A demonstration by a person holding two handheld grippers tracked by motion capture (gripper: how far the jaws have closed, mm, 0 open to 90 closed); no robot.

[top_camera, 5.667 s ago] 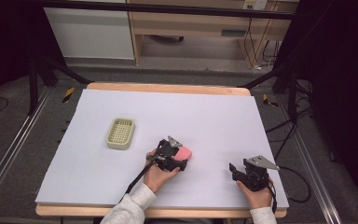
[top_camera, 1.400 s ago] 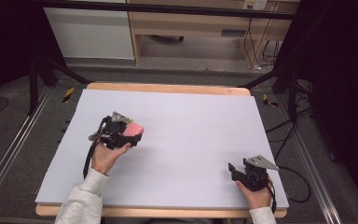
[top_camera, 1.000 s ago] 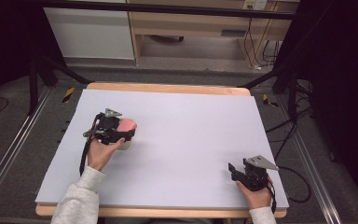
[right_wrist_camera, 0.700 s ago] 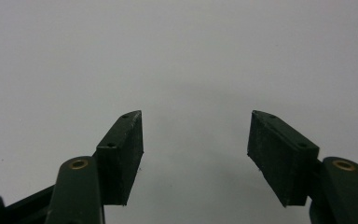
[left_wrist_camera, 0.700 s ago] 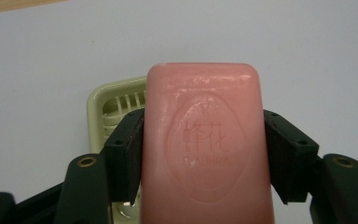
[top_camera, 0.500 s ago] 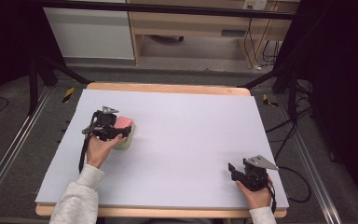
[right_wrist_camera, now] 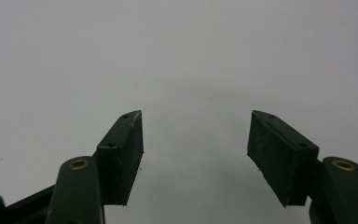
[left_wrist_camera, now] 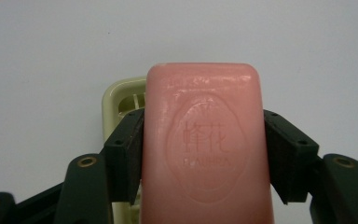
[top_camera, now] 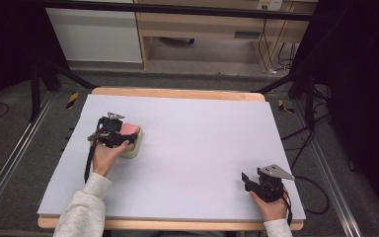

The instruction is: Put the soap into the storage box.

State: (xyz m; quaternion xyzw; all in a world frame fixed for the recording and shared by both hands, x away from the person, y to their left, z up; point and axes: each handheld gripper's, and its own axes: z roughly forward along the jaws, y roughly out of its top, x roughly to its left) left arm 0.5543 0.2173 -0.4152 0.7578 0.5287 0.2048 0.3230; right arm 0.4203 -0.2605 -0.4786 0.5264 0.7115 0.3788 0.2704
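Pink soap bar (left_wrist_camera: 207,144), embossed face toward the camera, clamped by its two long sides between the pads of the left tool (left_wrist_camera: 204,140). Bar held directly above the pale green soap dish (left_wrist_camera: 121,100) at the desk's (top_camera: 202,143) left side. Right tool (right_wrist_camera: 196,144) rests at the near right corner, jaws apart, gripping nothing.

High view overhead; gripper views close, tableward.
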